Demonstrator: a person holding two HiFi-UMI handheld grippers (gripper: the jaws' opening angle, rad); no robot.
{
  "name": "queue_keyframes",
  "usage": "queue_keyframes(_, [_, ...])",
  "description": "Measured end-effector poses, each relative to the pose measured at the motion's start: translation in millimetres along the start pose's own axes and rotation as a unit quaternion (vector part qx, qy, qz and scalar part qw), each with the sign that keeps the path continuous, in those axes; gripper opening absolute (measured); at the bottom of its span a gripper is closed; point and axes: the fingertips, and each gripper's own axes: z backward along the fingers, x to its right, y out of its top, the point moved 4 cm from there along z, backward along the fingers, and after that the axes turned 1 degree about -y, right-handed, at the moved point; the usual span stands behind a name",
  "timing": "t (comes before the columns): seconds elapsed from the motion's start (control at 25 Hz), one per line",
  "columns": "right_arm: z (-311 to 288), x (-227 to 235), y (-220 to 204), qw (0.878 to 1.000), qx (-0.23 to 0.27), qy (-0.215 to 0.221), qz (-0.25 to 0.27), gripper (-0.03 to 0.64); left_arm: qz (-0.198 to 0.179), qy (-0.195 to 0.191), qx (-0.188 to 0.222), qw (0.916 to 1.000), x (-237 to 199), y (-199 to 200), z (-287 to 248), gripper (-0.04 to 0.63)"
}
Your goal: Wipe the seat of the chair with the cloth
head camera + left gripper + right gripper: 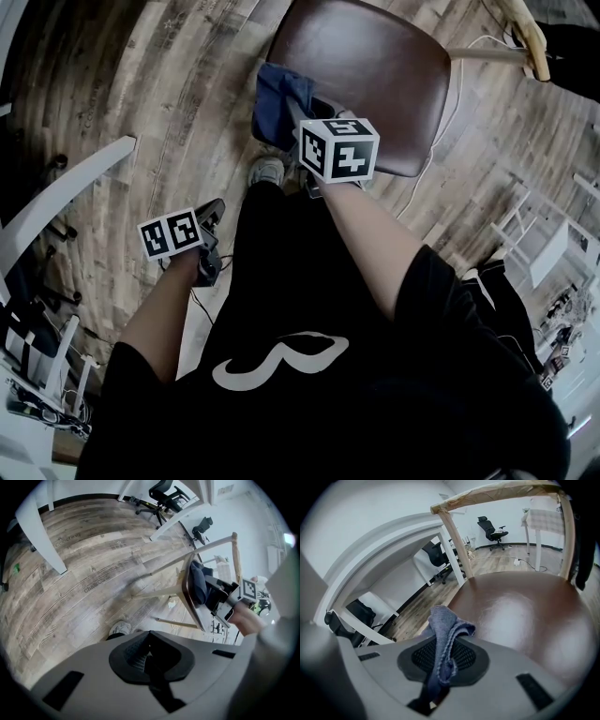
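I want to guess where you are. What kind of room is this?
Probably an office or workroom. There is a black swivel office chair and a white desk, and a wood-plank floor runs all around.

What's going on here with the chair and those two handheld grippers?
A person stands over a brown chair seat with a gripper in each hand. The right gripper is shut on a blue cloth and holds it at the seat's near edge, apparently to wipe it. The left gripper is shut on nothing and hangs by the person's side, away from the chair.
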Motion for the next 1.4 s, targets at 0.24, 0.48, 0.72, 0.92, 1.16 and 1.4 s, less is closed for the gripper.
queue_keyframes(0.24, [3.8, 8.6, -1.9, 1.000, 0.003, 0.001, 0.001, 0.055, -0.005, 0.003, -0.002, 1.0000, 6.4, -3.6, -3.8, 0.014])
queue_keyframes(0.48, [13.9, 30.7, -6.7, 1.000, 0.002, -0.007, 0.001, 0.055, -0.003, 0.007, 0.000, 1.0000, 17.0, -8.6, -9.7, 0.012])
queue_keyframes(0.72, [30.0, 54.4, -12.5, 1.000, 0.004, -0.015, 0.004, 0.055, -0.013, 0.002, -0.001, 0.9999, 36.7, -17.1, -19.9, 0.012])
queue_keyframes(0.92, [47.4, 78.1, -20.8, 1.000, 0.006, -0.025, 0.006, 0.055, -0.018, 0.003, -0.004, 0.9998, 49.1, -25.4, -30.1, 0.012])
queue_keyframes(1.16, [68.3, 109.5, -29.2, 0.999, 0.007, -0.040, -0.003, 0.055, -0.030, 0.004, -0.019, 0.9994, 68.7, -34.0, -45.5, 0.012])
queue_keyframes(1.4, [89.8, 139.6, -39.5, 0.998, 0.013, -0.052, -0.015, 0.055, -0.055, 0.003, -0.037, 0.9978, 93.9, -37.6, -62.9, 0.012])
